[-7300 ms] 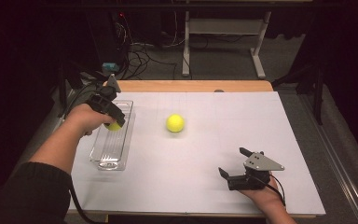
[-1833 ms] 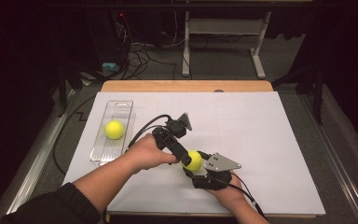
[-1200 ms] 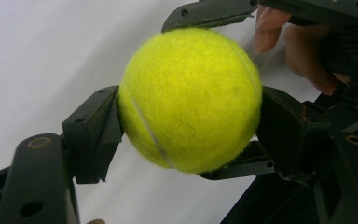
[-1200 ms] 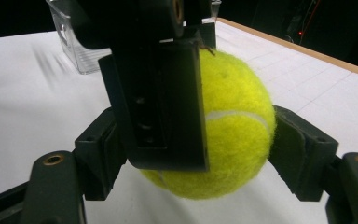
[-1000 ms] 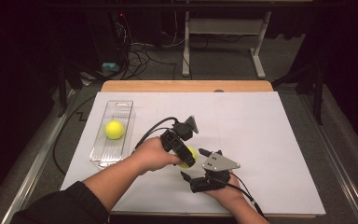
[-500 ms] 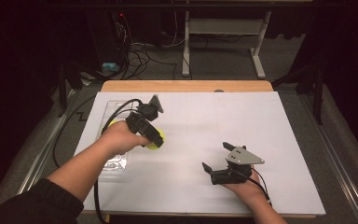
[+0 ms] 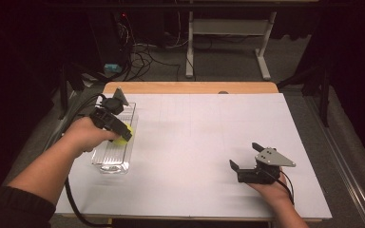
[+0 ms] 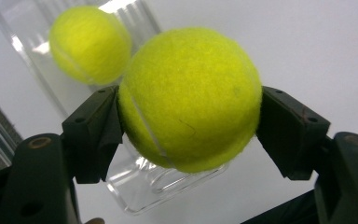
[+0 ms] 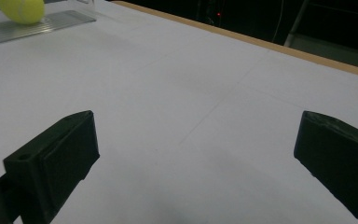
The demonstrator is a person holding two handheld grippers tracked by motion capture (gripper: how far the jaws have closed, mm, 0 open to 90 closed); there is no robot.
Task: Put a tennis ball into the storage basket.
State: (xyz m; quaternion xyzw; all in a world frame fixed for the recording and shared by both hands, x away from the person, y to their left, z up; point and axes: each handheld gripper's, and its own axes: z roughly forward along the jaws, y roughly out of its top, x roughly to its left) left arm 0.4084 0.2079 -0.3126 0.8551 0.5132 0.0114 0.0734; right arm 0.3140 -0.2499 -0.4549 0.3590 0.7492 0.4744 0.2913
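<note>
Two tennis balls show in the left gripper view: one tennis ball (image 8: 190,99) clamped between the black jaws of the left gripper (image 8: 191,135), and a second ball (image 8: 89,44) lying farther off inside the clear tray (image 8: 163,186). From the high view the clear tray (image 7: 105,161) is a long, narrow container near the left edge of the desk (image 7: 209,137), its long axis running from the near edge toward the far edge. The left gripper (image 7: 122,134) hangs over the tray's middle with the held ball (image 7: 123,135) just above it; whether that ball touches the tray I cannot tell. The second ball is hidden there behind the hand and gripper. One right gripper (image 7: 247,159) rests toward the desk's near right corner, jaws spread wide and holding nothing; its own view shows bare white desk (image 9: 191,116) between them.
</note>
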